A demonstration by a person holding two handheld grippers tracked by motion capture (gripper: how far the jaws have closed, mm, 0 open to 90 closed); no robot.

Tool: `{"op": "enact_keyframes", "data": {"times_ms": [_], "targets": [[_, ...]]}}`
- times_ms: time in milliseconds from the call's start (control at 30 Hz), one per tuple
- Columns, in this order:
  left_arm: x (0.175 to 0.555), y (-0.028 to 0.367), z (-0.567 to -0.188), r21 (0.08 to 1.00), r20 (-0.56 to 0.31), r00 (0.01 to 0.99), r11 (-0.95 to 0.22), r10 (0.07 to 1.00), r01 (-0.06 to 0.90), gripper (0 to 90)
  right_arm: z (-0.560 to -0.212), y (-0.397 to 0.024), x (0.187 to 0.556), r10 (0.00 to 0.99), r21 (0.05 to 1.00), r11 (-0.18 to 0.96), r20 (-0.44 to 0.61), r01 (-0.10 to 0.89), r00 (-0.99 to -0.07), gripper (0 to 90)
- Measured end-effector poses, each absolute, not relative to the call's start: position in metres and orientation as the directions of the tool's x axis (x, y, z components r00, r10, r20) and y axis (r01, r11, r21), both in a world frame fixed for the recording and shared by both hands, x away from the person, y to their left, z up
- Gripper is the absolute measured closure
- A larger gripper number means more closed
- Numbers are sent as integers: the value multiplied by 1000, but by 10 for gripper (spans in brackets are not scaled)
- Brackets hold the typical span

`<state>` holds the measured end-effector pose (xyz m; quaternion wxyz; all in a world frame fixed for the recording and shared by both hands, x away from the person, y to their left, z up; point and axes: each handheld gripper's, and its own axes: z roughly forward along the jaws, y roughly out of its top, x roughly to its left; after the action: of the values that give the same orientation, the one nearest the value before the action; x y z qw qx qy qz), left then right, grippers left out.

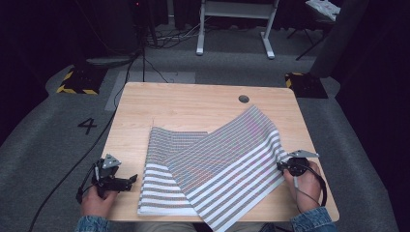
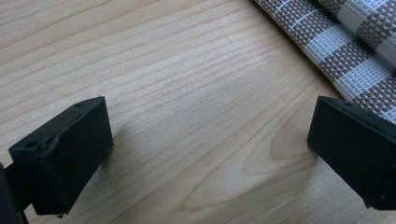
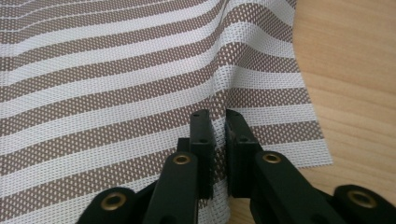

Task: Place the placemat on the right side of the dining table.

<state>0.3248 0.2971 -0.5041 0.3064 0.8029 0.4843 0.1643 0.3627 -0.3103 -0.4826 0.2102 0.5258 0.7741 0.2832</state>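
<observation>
The right tool point(image 3: 218, 122) pinched the edge of the brown-and-white striped woven mat point(image 1: 217, 164), which lay folded across the light wooden tabletop point(image 1: 193, 104); the left tool point(image 2: 210, 144) gaped empty beside it

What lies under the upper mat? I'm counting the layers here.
A second striped mat lies partly beneath the upper mat, on the table. Anything under their overlap is covered.

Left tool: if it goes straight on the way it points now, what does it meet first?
Probably the striped mat. The left tool is open, over bare table, and points toward the mat's near edge; depth is hard to judge.
</observation>
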Motion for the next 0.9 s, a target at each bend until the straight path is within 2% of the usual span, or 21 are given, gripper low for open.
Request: {"op": "enact_keyframes", "data": {"times_ms": [167,333,633,900], "targets": [[327,297,-504,654,-29,471,-339,882,676,2,-459,-311,359,924,724,306,-70,617,-376,862],[331,294,-505,661,-33,459,-325,888,676,1,-436,-313,362,915,748,340,-123,570,-385,862],[332,294,-504,655,-29,464,-333,885,678,2,-406,-326,386,914,748,374,-196,548,-355,862],[329,294,-505,657,-27,470,-338,882,674,1,-392,-342,428,911,723,405,-266,560,-315,861]]}}
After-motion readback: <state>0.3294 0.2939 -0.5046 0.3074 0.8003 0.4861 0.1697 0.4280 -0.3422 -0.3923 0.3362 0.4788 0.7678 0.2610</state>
